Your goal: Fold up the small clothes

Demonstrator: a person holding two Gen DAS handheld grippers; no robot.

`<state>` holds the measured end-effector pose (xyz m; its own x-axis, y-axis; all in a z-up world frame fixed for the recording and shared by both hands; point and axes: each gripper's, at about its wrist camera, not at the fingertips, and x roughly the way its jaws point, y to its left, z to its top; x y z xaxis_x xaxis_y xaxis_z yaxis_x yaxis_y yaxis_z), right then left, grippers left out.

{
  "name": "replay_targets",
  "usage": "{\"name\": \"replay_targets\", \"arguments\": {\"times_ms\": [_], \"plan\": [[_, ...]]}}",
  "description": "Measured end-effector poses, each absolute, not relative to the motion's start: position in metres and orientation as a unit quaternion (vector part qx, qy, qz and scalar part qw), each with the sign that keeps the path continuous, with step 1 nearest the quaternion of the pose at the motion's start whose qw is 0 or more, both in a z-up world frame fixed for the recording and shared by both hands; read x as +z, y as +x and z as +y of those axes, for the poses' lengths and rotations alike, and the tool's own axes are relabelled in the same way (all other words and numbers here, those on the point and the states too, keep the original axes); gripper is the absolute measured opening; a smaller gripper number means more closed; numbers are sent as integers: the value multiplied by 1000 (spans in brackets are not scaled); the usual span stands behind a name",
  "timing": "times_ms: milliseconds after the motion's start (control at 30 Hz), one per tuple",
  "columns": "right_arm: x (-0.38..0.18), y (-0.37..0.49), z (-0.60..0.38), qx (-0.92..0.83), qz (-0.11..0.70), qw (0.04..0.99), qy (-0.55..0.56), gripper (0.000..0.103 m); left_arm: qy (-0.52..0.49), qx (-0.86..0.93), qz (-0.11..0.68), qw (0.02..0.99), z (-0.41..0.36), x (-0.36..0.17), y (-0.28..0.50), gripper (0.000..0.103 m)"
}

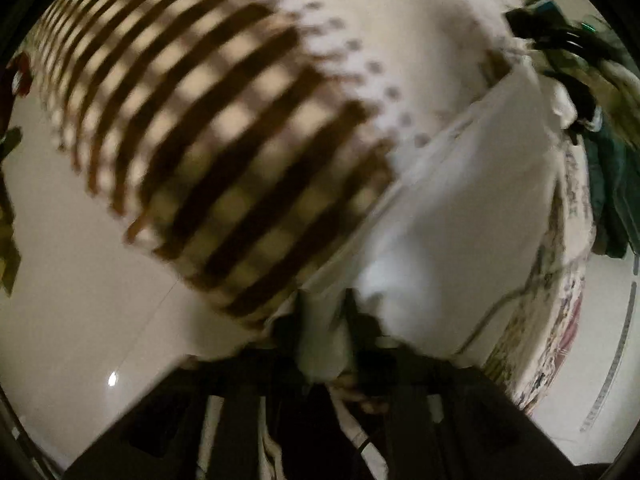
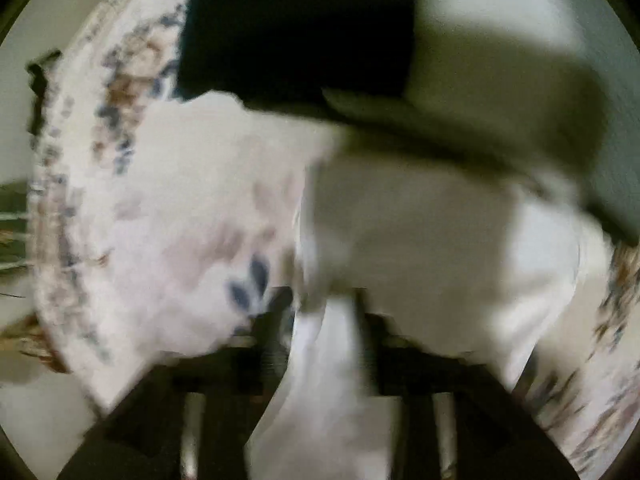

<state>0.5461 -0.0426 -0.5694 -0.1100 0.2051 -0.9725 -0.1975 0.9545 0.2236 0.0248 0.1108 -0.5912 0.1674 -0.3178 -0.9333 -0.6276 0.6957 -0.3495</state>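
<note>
A small white garment (image 1: pixel 460 216) spreads out ahead of my left gripper (image 1: pixel 324 320), whose black fingers are shut on its near edge. The same white garment (image 2: pixel 420 240) fills the middle of the right wrist view, and my right gripper (image 2: pixel 326 312) is shut on a fold of it that runs down between the fingers. Both views are blurred by motion. The garment lies over a round white mat with a floral border (image 2: pixel 132 184).
A brown and cream checked cloth (image 1: pixel 224 132) lies at the left of the mat (image 1: pixel 560 320). Dark green clothes (image 1: pixel 612 184) are heaped at the right. A black folded item (image 2: pixel 296 28) and an olive cloth (image 2: pixel 500 120) lie beyond the garment. Pale floor (image 1: pixel 80 300) surrounds the mat.
</note>
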Motion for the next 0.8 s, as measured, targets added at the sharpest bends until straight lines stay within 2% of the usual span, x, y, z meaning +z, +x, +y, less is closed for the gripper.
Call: {"name": "replay_targets", "arguments": {"times_ms": [100, 167, 300, 433, 567, 667, 700, 733, 767, 800], "plan": [[-551, 487, -89, 164, 738, 654, 15, 63, -406, 111, 614, 668, 127, -582, 12, 50], [-548, 441, -119, 162, 754, 636, 31, 63, -414, 99, 607, 671, 130, -579, 13, 53], [-576, 321, -178, 132, 810, 566, 76, 63, -390, 67, 617, 681, 121, -582, 37, 53], [-620, 209, -220, 115, 849, 488, 167, 63, -336, 32, 635, 695, 104, -589, 62, 53], [-661, 140, -226, 129, 853, 448, 236, 63, -299, 11, 656, 693, 89, -608, 72, 53], [-676, 114, -224, 135, 835, 456, 278, 63, -274, 3, 648, 710, 79, -610, 74, 50], [-676, 109, -224, 135, 827, 468, 282, 61, -267, 2, 639, 721, 76, -608, 73, 41], [-674, 105, -226, 136, 817, 479, 291, 53, -255, 8, 639, 726, 71, -607, 74, 32], [-672, 100, -226, 136, 813, 485, 292, 26, -241, 12, 639, 730, 68, -605, 72, 17], [-671, 96, -228, 140, 807, 488, 302, 6, -238, 17, 637, 733, 67, -603, 72, 7]]}}
